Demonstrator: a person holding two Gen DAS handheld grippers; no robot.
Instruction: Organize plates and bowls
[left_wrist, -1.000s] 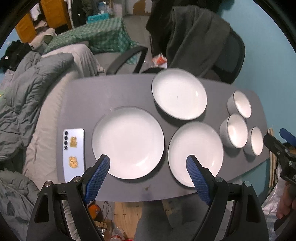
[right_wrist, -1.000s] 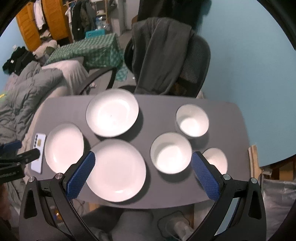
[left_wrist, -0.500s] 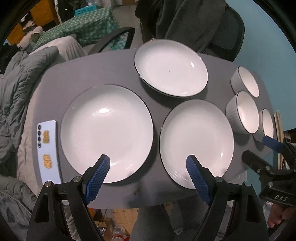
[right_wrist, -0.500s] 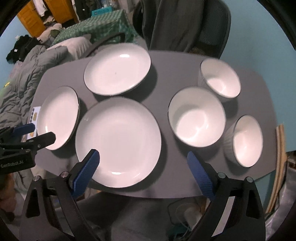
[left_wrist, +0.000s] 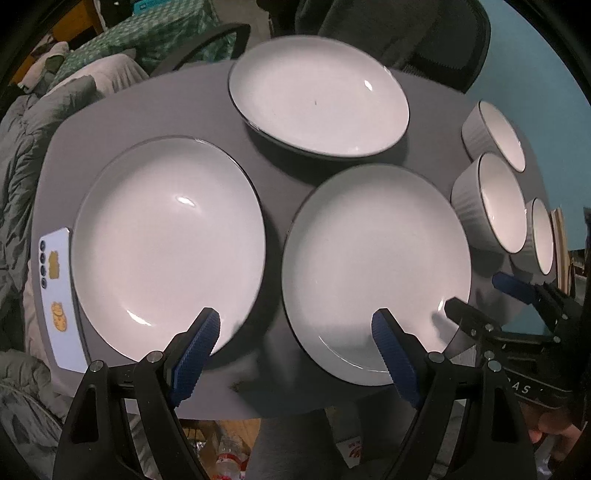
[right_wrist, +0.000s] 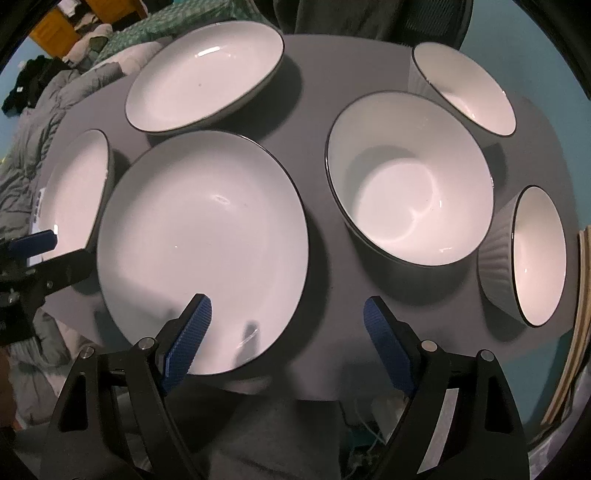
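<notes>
Nothing is stacked yet: 3 plates and 3 bowls lie spread out singly on the grey table (left_wrist: 147, 107), so this looks like the approach before a first pickup. The left gripper (left_wrist: 295, 350) hangs wide and empty over the table's near edge, between the left plate (left_wrist: 166, 240) and the middle plate (left_wrist: 373, 266). The right gripper (right_wrist: 284, 338), its jaws closing with nothing pinched, straddles the near rim of the middle plate, left of the large bowl (right_wrist: 410, 181). Next, I judge, a pad must slip under that rim. A phone (left_wrist: 59, 295) left of the left plate shows stickers; the right gripper's body reads "AS".
</notes>
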